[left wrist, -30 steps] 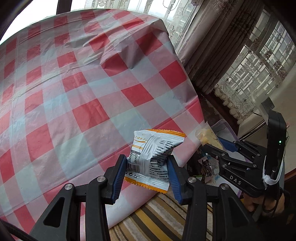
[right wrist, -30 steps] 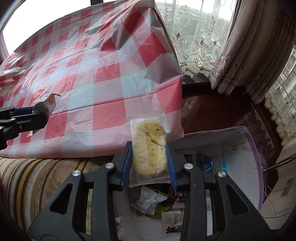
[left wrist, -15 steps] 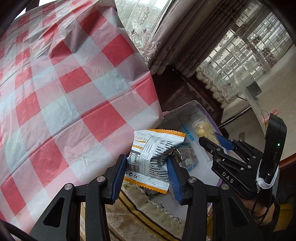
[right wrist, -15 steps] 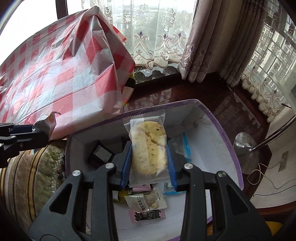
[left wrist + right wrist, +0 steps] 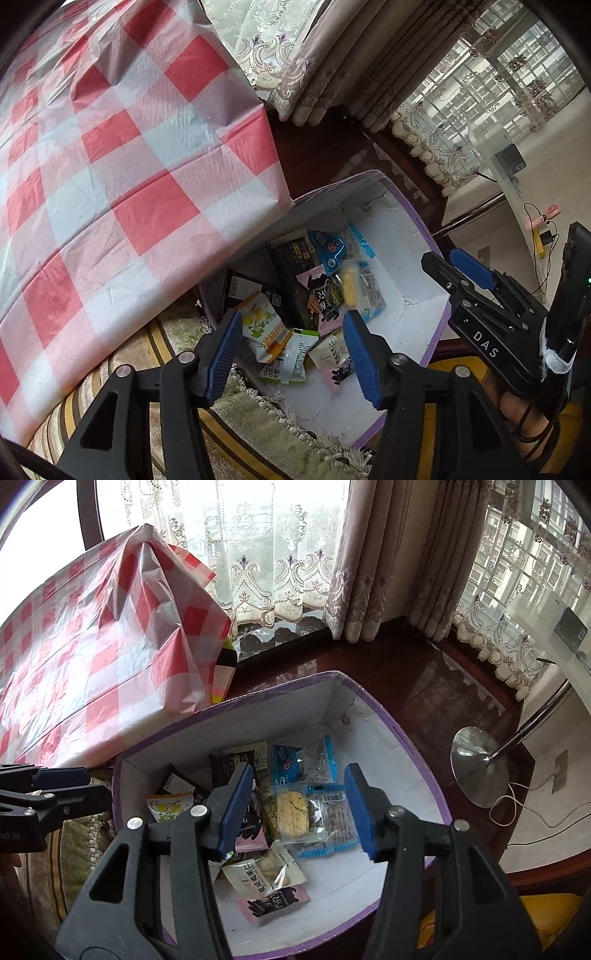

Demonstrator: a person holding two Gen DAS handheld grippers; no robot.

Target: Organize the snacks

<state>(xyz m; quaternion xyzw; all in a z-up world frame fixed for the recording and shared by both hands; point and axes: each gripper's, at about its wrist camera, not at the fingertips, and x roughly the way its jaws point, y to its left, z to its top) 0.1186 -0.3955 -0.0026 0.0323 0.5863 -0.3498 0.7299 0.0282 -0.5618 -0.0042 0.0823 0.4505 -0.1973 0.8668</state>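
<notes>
Above the purple-rimmed snack box (image 5: 406, 746), both the left gripper (image 5: 291, 345) and right gripper (image 5: 299, 806) are being opened, empty, so packets are dropped inside.

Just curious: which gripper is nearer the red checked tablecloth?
Left. The left gripper is beside the tablecloth edge; the right gripper is farther off, over the box. Both jaws are opening, empty.

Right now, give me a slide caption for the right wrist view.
Right gripper, jaws opening and empty, above the box, over a cake packet lying among other snacks.
</notes>
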